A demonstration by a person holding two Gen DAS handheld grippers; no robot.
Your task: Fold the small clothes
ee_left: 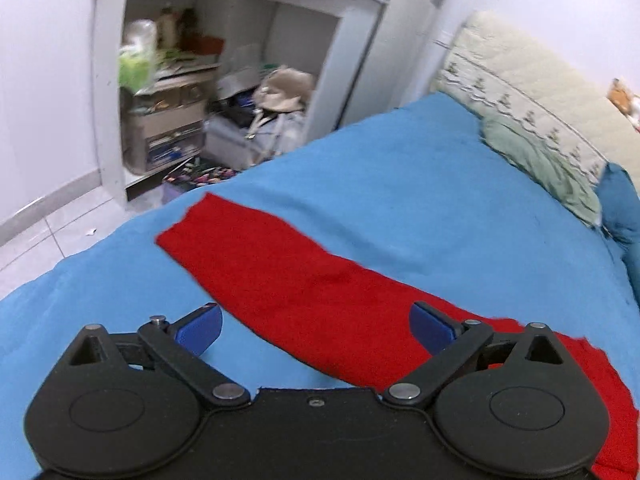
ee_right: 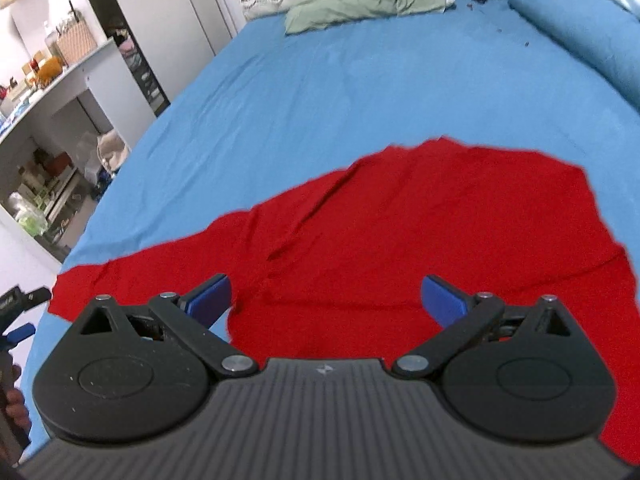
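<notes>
In the left wrist view, the left gripper [ee_left: 316,326] hangs above the bed [ee_left: 380,176], its blue fingers [ee_left: 200,328] spread wide apart with nothing between them. A red garment [ee_left: 280,276] lies flat on the blue sheet, and what shows here is a long sleeve that runs from the near right toward the bed's left edge, where its cuff ends just short of that edge. The right finger sits over the sleeve's wider part; the left finger is over bare sheet. Whether either touches the cloth cannot be told. Beyond the bed's left edge stands a white shelf unit [ee_left: 352,40] full of cluttered items, blurred, on a pale tiled floor [ee_left: 52,236]. At the head of the bed, a green pillow [ee_left: 548,168] lies against a cream quilted headboard cover [ee_left: 520,92].

In the right wrist view, the right gripper [ee_right: 326,300] is also above the bed [ee_right: 360,80], fingers [ee_right: 212,294] wide apart and empty. The red garment [ee_right: 440,220] spreads across the near part of the bed, body toward the right and one sleeve stretching to the near left edge. Soft creases cross its middle. The green pillow [ee_right: 368,4] lies at the far head end, with a rolled blue duvet [ee_right: 572,28] along the right side. At the lower left edge, the left gripper [ee_right: 20,316] and a person's hand [ee_right: 14,404] are partly visible.
</notes>
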